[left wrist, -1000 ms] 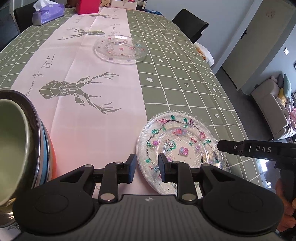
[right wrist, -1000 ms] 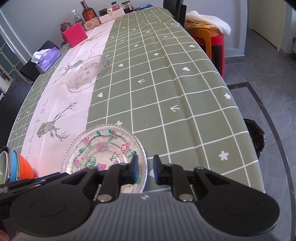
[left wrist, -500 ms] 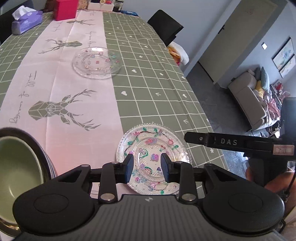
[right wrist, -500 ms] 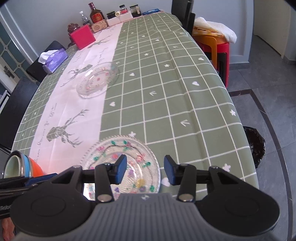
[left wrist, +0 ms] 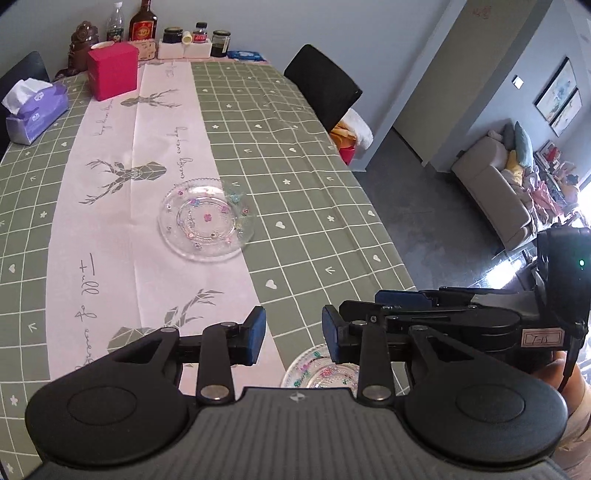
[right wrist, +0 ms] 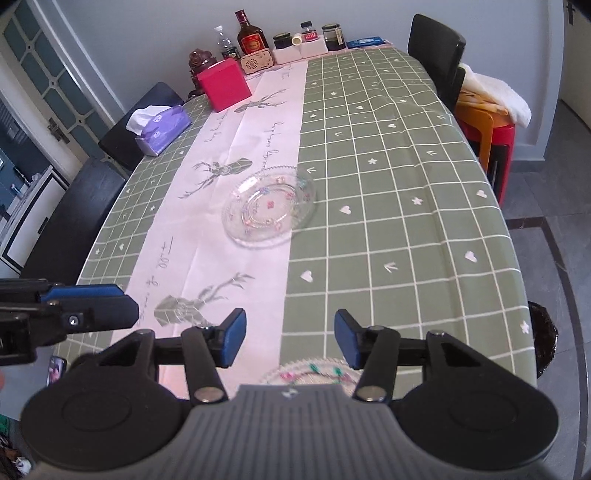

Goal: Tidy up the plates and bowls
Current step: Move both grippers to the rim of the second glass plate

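A clear glass plate with small flower dots lies mid-table, also in the right wrist view. A second glass plate with a flower wreath lies at the near edge, mostly hidden under the grippers; its rim shows in the right wrist view. My left gripper is open and empty, raised above the near table. My right gripper is open wide and empty, beside the left one. The stacked bowls are out of view.
A red box, a purple tissue box, and bottles and jars stand at the table's far end. Black chairs flank the table. A red stool stands right of it.
Both grippers rose and pulled back from the wreath plate, tilting up toward the far table. Both jaws opened wider. The stacked bowls left the left wrist view.
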### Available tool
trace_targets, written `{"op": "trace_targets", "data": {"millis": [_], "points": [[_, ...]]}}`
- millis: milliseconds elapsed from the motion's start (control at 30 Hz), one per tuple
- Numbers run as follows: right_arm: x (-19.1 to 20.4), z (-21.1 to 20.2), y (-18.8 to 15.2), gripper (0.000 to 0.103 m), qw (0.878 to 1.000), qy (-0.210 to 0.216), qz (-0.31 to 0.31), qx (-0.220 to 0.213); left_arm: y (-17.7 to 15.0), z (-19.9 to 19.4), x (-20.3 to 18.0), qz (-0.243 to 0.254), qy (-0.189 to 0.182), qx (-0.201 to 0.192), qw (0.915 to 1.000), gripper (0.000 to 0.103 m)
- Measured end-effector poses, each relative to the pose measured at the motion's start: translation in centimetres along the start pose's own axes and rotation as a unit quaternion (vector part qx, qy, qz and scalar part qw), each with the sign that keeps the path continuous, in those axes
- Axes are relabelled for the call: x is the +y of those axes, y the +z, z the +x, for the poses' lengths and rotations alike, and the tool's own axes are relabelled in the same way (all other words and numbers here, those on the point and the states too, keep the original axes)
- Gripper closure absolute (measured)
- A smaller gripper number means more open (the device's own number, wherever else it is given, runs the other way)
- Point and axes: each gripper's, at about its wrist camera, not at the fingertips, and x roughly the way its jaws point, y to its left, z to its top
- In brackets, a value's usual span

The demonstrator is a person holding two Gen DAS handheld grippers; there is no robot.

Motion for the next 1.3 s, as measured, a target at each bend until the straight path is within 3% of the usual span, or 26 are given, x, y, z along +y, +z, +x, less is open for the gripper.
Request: {"op": "trace_targets", "data": {"millis": [133,267,467,600,933,1300], "points": [[-0.1,2.4,2.5,0.049,0.999,0.010,0.030,0.024,3.3,1.7,2.9,-0.029,0.007,0.030,0.9991,0.065],[-0.4,5.0,4.7,0.050,0.997,0.010,0.061,0.041,6.8,3.6,5.6,-0.037,0.012,0.032,0.9987,0.065],[-1.2,8.6,7.3,0.053,0.994,0.002,0.091,0.055,10.3,7.5,8.5,0.007,0.058,0.034,0.9977,0.065],[-1.7,11.2,8.5,0.059,0.992,0.002,0.104,0.067,10.8,10.7,10.4,0.026,0.079,0.052,0.9952,0.065],[-2.7,17.0,10.6,0.071,0.989,0.006,0.118,0.086,10.0,16.7,12.8,0.068,0.069,0.056,0.9937,0.069],[-4.0,20.3,11.6,0.072,0.987,0.011,0.130,0.092,9.9,19.5,15.6,0.027,0.057,0.057,0.9964,0.069]]}}
